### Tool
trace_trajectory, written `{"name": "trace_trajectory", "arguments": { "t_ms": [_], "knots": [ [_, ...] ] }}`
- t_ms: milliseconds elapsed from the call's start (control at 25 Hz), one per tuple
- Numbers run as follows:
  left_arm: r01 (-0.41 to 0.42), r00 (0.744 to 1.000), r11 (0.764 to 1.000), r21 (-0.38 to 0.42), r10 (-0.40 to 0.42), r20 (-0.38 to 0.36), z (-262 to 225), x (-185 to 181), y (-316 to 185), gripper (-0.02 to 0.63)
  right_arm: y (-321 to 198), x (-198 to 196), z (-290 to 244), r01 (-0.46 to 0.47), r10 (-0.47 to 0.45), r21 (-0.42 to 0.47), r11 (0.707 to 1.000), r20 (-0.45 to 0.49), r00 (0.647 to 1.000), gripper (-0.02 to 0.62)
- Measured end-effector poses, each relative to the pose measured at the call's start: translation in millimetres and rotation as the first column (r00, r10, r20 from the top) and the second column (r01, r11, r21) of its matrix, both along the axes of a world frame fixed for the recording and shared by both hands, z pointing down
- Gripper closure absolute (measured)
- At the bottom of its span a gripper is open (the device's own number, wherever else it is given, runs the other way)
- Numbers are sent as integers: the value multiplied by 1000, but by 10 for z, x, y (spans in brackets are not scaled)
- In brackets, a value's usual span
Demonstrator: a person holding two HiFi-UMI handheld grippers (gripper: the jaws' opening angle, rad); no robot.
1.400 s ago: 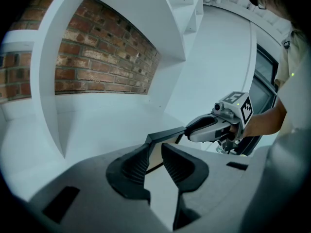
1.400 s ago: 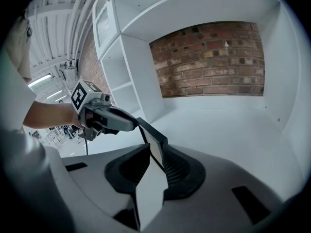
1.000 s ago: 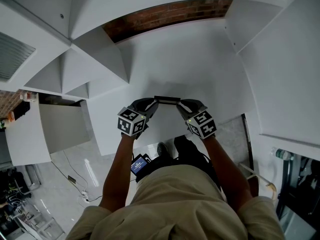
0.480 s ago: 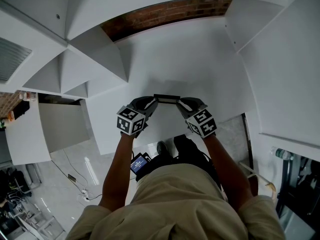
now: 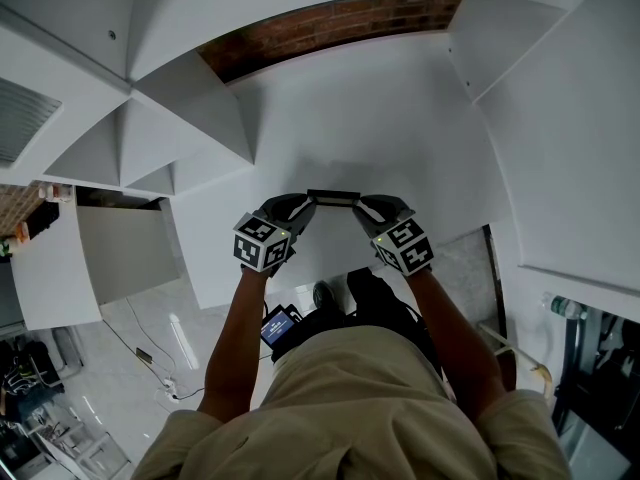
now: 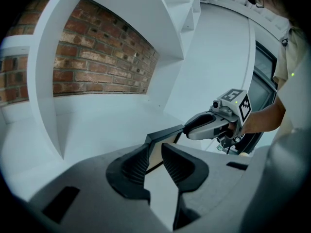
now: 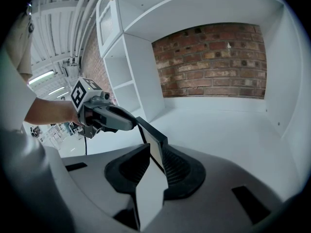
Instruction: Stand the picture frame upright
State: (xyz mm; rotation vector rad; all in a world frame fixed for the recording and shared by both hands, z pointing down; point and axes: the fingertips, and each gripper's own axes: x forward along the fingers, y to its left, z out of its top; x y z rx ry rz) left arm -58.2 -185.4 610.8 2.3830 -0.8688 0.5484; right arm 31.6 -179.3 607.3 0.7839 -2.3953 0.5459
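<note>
A black picture frame [image 5: 333, 197] with a pale face is held between my two grippers over the white shelf surface [image 5: 380, 138]. From the head view it shows only as a thin dark bar, edge-on. My left gripper [image 5: 301, 206] is shut on its left end, and my right gripper [image 5: 364, 208] is shut on its right end. In the left gripper view the frame [image 6: 167, 133] runs from my left gripper [image 6: 154, 160] across to the other gripper [image 6: 209, 125]. The right gripper view shows the frame [image 7: 153, 139] standing on edge in my right gripper [image 7: 156, 163].
A brick back wall [image 5: 330, 26] closes the shelf bay. White partitions [image 5: 215, 108] rise at the left and a white side wall [image 5: 560, 148] at the right. Below the shelf edge lie the floor, cables [image 5: 150, 363] and a small device with a blue screen [image 5: 278, 326].
</note>
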Motion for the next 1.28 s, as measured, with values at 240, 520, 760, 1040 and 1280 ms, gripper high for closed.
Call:
{"name": "trace_trajectory", "arguments": {
  "t_ms": [240,520,760,1040,1280],
  "knots": [
    [-3,1000,1000,-1,3,4,9,31,48,535,36,40,10,5,-5,2,1000,0,1000,518],
    [3,1000,1000,9,-3,8,0,30,70,535,49,78,10,10,-10,9,1000,1,1000,517],
    [5,1000,1000,14,-6,12,-11,27,83,535,58,119,19,14,-14,8,1000,-1,1000,517],
    [14,1000,1000,18,-14,21,-47,-29,119,535,58,188,2,22,-22,13,1000,-13,1000,515],
    [40,999,995,88,-42,24,-366,-205,276,535,197,164,-268,11,-10,50,999,-4,1000,520]
  ]
}}
